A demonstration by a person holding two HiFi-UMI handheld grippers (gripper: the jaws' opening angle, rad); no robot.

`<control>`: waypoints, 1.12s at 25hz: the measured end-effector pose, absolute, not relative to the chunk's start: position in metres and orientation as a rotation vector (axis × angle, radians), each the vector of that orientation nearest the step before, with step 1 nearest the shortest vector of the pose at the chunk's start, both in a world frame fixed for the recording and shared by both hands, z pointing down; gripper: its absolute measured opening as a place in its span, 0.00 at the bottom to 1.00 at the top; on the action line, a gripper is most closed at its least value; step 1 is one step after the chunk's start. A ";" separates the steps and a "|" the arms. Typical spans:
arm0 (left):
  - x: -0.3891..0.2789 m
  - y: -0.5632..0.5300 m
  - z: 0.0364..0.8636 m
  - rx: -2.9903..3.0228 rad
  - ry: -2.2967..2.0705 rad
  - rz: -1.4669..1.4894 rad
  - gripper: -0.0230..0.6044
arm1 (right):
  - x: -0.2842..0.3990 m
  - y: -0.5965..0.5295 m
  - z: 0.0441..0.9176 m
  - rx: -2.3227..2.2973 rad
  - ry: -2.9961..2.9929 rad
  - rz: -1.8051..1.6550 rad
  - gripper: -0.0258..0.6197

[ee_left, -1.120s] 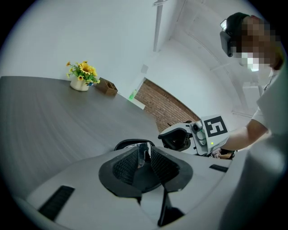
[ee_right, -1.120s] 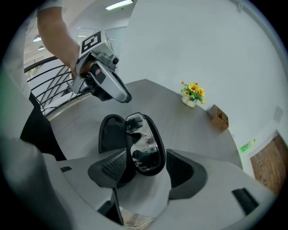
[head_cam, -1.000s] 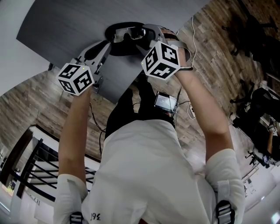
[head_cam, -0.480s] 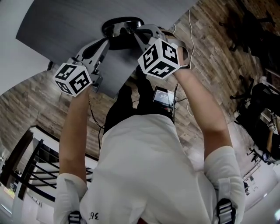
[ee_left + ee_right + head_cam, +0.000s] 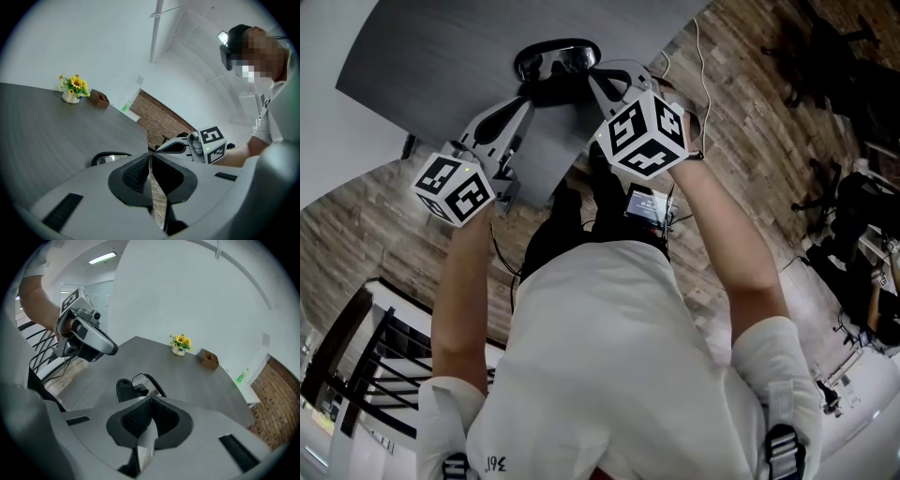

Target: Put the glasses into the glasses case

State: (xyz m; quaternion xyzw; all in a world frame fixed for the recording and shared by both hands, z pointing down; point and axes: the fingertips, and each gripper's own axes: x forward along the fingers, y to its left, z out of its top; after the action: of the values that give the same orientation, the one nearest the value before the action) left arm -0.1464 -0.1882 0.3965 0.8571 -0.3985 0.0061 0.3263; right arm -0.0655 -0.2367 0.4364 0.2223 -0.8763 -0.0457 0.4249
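Note:
A black glasses case (image 5: 557, 62) lies open near the grey table's (image 5: 441, 56) front edge, with the glasses' shiny lenses showing in it. In the right gripper view the case (image 5: 125, 391) and one lens (image 5: 141, 380) lie just beyond the jaws. The left gripper view catches a dark-rimmed lens (image 5: 110, 158). My left gripper (image 5: 525, 94) hovers at the case's left side, shut with nothing between its pads (image 5: 136, 176). My right gripper (image 5: 596, 81) is at the case's right end. Its jaws have just been closing and now meet on nothing (image 5: 151, 399).
A small pot of yellow flowers (image 5: 179, 345) and a wooden box (image 5: 208, 358) stand at the table's far side. The table's edge runs just under both grippers, with wood floor (image 5: 741, 141), cables and a small screen device (image 5: 649, 206) below it.
Both grippers have lifted a little above the case, toward the camera. The left marker cube has drifted left and down in the head view. The case stays on the table.

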 end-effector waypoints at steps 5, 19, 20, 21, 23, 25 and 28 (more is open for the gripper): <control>-0.148 -0.183 0.388 2.240 -1.059 0.004 0.09 | -0.062 -0.232 0.427 0.593 -2.202 -0.094 0.06; -0.139 -0.149 0.357 2.262 -1.058 -0.041 0.09 | -0.047 -0.204 0.392 0.724 -2.266 0.005 0.06; -0.138 -0.147 0.356 2.263 -1.057 -0.046 0.09 | -0.046 -0.202 0.391 0.727 -2.271 0.011 0.06; -0.138 -0.145 0.354 2.264 -1.056 -0.050 0.09 | -0.045 -0.199 0.389 0.732 -2.279 0.020 0.06; -0.136 -0.137 0.350 2.264 -1.056 -0.048 0.09 | -0.042 -0.192 0.385 0.742 -2.299 0.047 0.06; -0.135 -0.129 0.345 2.265 -1.054 -0.049 0.09 | -0.040 -0.186 0.379 0.753 -2.316 0.073 0.06; -0.134 -0.120 0.341 2.262 -1.052 -0.053 0.09 | -0.035 -0.178 0.374 0.763 -2.330 0.104 0.06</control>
State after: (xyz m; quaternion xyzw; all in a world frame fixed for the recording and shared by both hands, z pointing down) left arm -0.1343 -0.1202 0.3409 0.8595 -0.3999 -0.0200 0.3176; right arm -0.0354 -0.1779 0.3741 0.2926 -0.8939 0.0399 0.3372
